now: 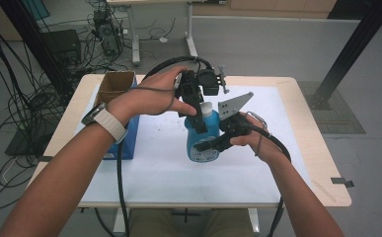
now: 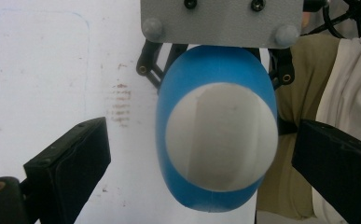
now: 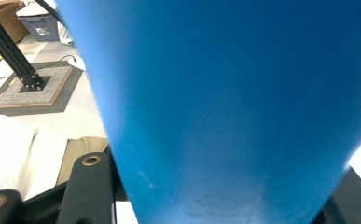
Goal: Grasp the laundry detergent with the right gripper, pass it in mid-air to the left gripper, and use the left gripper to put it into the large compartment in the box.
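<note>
Blue bottle (image 1: 202,140) was held above the bench (image 1: 297,148), right claw (image 1: 213,144) clamped tight on its lower body, left claw (image 1: 198,121) wide open straddling the white cap (image 2: 221,136) from above. I judged the move: centre the left over the cap, close squarely, keep the right steady against twist.

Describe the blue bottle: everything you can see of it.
The bottle is blue, smooth plastic by its look, with a white cap on top and a dark label on its side. It stands upright above the white mat. The right gripper is shut on its lower body; the left gripper hangs over the cap, jaws open on either side of it.
</note>
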{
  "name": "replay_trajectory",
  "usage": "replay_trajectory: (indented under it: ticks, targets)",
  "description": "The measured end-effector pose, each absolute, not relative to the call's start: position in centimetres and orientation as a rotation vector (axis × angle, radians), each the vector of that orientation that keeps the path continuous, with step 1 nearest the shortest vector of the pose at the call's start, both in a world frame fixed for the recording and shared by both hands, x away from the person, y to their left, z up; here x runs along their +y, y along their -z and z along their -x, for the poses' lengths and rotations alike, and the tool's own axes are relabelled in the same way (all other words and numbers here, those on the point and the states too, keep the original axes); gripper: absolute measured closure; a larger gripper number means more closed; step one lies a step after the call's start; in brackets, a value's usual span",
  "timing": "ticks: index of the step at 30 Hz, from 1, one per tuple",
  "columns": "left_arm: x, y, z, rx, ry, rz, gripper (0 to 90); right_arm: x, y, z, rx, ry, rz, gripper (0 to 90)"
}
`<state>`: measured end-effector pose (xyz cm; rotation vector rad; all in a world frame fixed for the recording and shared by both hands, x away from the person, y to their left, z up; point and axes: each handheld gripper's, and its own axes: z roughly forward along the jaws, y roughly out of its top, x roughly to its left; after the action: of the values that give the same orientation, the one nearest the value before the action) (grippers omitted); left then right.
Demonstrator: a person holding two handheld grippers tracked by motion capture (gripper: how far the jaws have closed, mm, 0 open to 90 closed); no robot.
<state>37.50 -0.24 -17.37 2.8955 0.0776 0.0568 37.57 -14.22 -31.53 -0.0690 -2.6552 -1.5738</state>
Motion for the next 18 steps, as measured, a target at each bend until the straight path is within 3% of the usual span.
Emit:
replay_trajectory:
  ticks: [18]
  targets:
    - [0.00,17.57,-37.45,0.076,-0.062,-2.895,5.2,-14.11,31.56,-37.73,-2.651,1.577,0.073,42.6]
